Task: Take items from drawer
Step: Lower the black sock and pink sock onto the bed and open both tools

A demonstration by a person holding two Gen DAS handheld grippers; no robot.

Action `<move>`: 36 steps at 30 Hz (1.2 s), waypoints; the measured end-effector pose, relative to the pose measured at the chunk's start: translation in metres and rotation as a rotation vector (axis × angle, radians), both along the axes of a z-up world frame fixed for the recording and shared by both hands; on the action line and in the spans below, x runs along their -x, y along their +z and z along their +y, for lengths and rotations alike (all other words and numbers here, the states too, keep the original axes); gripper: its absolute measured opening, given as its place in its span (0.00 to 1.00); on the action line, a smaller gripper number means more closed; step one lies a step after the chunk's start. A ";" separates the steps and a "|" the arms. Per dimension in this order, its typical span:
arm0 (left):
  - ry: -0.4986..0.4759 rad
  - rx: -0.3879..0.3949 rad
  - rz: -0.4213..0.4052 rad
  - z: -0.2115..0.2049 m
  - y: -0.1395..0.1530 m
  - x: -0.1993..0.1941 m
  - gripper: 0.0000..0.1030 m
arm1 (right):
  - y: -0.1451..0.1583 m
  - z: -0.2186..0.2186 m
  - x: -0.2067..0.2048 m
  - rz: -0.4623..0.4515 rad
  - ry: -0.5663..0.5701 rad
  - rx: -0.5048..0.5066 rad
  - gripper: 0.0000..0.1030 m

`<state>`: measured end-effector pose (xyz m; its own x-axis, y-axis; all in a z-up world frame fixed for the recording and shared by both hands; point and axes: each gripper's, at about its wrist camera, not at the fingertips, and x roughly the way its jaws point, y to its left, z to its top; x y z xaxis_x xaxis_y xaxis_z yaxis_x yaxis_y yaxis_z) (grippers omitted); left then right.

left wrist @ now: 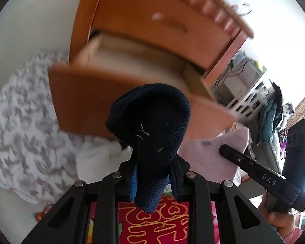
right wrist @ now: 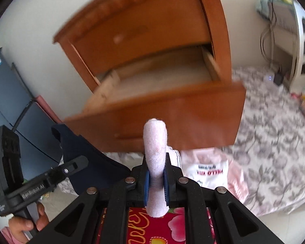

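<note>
My left gripper (left wrist: 152, 174) is shut on a dark navy cloth (left wrist: 152, 122) that bulges up between the fingers, in front of the open wooden drawer (left wrist: 87, 101). My right gripper (right wrist: 156, 181) is shut on a pale pink cloth (right wrist: 155, 158) standing upright between the blue pads (right wrist: 146, 185). The open drawer (right wrist: 172, 111) of the nightstand sits just ahead, and its pale inside shows no items. In the left wrist view the right gripper (left wrist: 254, 170) shows at the right with the pink cloth (left wrist: 209, 158). The left gripper (right wrist: 40, 181) and navy cloth (right wrist: 87, 156) appear in the right wrist view.
A white bedsheet with grey leaf print (left wrist: 20, 132) (right wrist: 274, 142) lies beside the nightstand (left wrist: 144, 24). A white and pink printed garment (right wrist: 209, 170) lies below the drawer. A white lattice basket (left wrist: 252, 99) with clutter stands to the right. A red patterned fabric (left wrist: 156, 221) lies beneath.
</note>
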<state>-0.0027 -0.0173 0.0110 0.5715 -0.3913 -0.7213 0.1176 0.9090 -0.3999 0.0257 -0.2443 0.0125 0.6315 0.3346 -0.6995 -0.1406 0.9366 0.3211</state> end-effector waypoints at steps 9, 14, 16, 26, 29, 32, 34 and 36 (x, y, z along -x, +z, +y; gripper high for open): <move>0.019 -0.064 0.075 -0.010 -0.035 -0.028 0.28 | -0.027 0.004 -0.021 0.054 -0.023 0.028 0.14; 0.028 -0.074 0.075 -0.011 -0.035 -0.026 0.42 | -0.027 0.008 -0.021 0.049 -0.015 0.049 0.15; 0.032 -0.071 0.065 -0.009 -0.033 -0.025 0.51 | -0.028 0.010 -0.022 0.052 -0.018 0.059 0.17; 0.069 -0.073 0.067 0.000 -0.029 -0.016 0.68 | -0.026 0.011 -0.012 0.032 -0.027 0.081 0.53; 0.085 -0.096 0.054 0.002 -0.024 -0.011 0.74 | -0.023 0.010 -0.009 0.020 -0.038 0.088 0.67; 0.112 -0.107 0.025 0.009 -0.018 -0.004 0.80 | -0.019 0.010 -0.004 0.005 -0.052 0.104 0.74; 0.140 -0.123 -0.004 0.016 -0.011 0.001 0.84 | -0.017 0.009 -0.001 -0.003 -0.059 0.104 0.80; 0.160 -0.143 -0.037 0.021 -0.005 0.007 0.87 | -0.013 0.009 0.002 -0.016 -0.068 0.106 0.85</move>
<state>-0.0100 0.0034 0.0057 0.6454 -0.1886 -0.7402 -0.0210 0.9643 -0.2640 0.0235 -0.2356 -0.0003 0.6614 0.2156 -0.7184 -0.0798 0.9726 0.2184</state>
